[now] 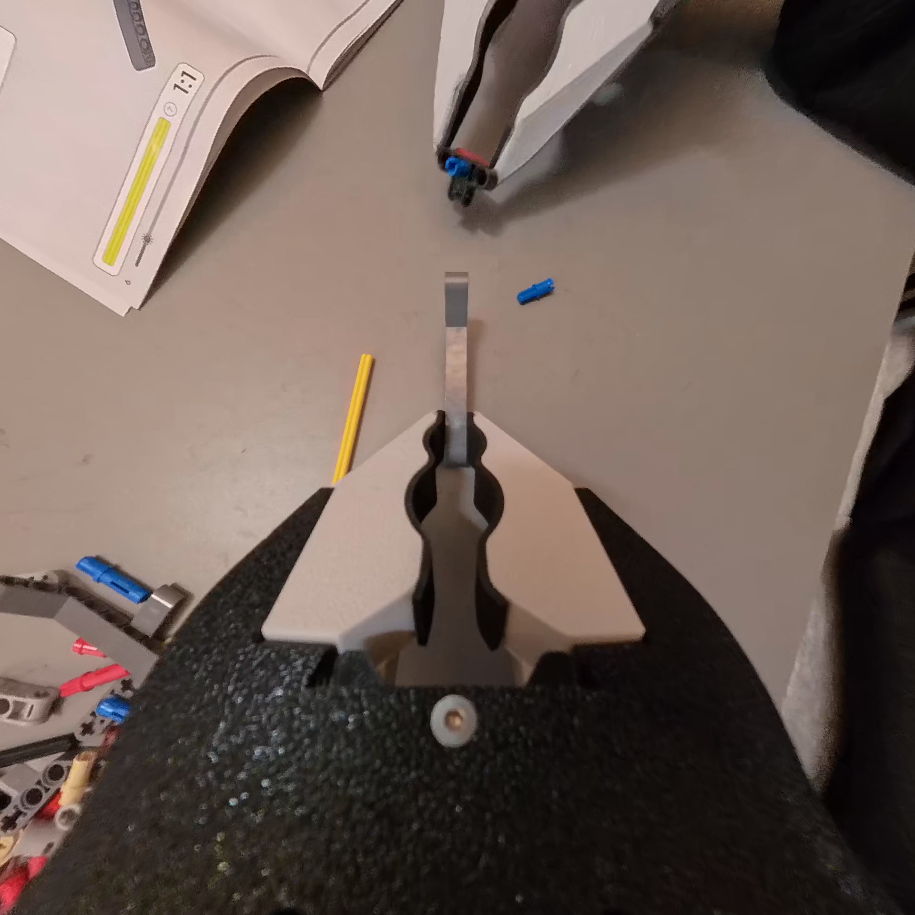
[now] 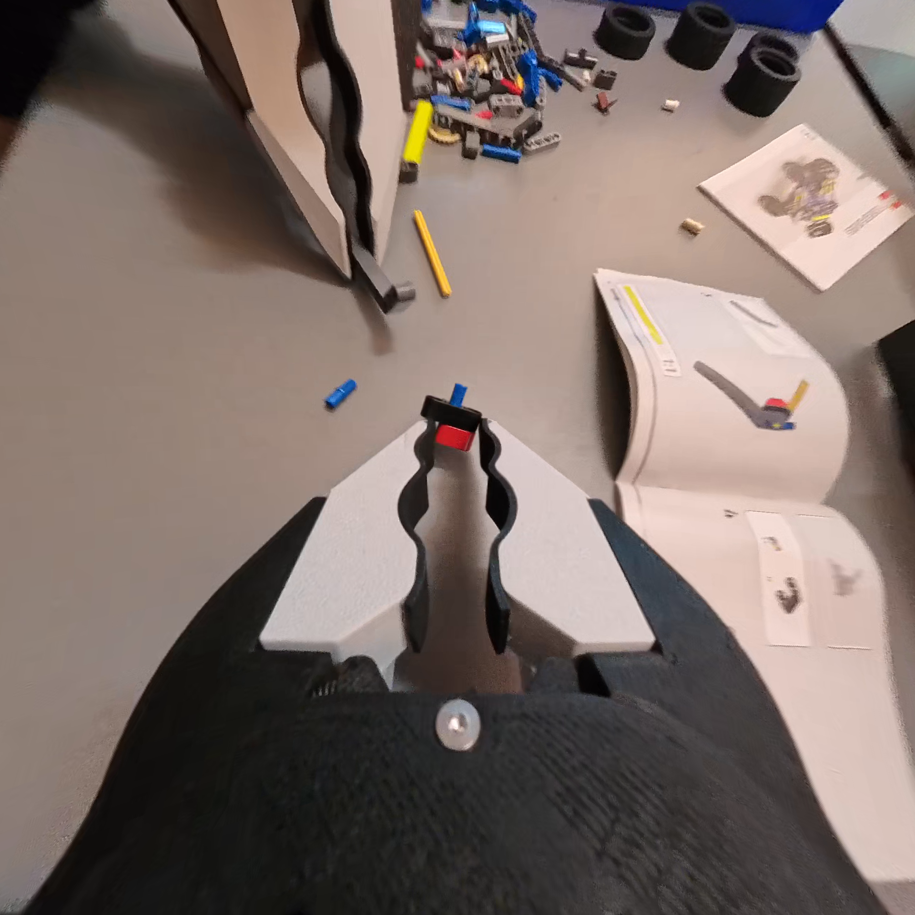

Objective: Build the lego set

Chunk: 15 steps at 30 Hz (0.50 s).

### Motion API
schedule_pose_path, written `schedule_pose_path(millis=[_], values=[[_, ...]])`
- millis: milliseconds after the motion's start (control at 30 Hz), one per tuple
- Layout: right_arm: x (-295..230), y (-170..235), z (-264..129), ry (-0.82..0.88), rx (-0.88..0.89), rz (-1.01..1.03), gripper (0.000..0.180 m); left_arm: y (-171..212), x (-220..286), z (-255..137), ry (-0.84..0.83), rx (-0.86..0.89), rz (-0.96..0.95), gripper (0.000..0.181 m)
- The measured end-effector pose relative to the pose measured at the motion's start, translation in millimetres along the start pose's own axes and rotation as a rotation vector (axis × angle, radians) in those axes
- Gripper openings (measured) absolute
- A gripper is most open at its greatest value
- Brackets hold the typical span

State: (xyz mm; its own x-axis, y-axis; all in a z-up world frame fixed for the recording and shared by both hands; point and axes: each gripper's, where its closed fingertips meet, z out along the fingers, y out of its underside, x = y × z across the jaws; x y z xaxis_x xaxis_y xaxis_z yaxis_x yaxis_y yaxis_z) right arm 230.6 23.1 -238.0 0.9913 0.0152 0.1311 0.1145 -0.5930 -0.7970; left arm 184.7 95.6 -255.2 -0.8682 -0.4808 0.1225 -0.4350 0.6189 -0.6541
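Observation:
My left gripper [image 1: 456, 421] is shut on a long grey bent beam [image 1: 456, 346] that points forward over the table; it also shows in the right wrist view [image 2: 383, 289]. My right gripper [image 2: 453, 426] is shut on a small sub-assembly: a red piece [image 2: 453, 436], a black connector [image 2: 448, 409] and a blue pin [image 2: 459, 392]. In the left wrist view the right gripper [image 1: 468, 171] holds it just above the table, beyond the beam's tip. A loose blue pin [image 1: 535, 291] [image 2: 340, 393] and a yellow axle [image 1: 354, 416] [image 2: 432, 253] lie on the table.
An open instruction booklet [image 1: 99, 148] [image 2: 718, 396] lies on the grey table. A pile of loose parts [image 2: 485, 89] [image 1: 54, 693] sits by the left gripper. Several black tyres [image 2: 703, 44] and a second booklet [image 2: 812, 203] lie farther off.

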Motion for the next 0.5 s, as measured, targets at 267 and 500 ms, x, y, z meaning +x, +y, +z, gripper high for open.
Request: schedule_pose_path(millis=[267,500], values=[[3.8,-22.1,-19.3,-0.113,0.194,0.313,0.015,-2.8,-11.3,1.4,-0.131,-0.023,0.134,0.006],[-7.2,-34.4,-20.0,-0.297,0.278,0.543,0.015,-12.3,-5.9,4.1,0.014,0.093,-0.143,0.006]])
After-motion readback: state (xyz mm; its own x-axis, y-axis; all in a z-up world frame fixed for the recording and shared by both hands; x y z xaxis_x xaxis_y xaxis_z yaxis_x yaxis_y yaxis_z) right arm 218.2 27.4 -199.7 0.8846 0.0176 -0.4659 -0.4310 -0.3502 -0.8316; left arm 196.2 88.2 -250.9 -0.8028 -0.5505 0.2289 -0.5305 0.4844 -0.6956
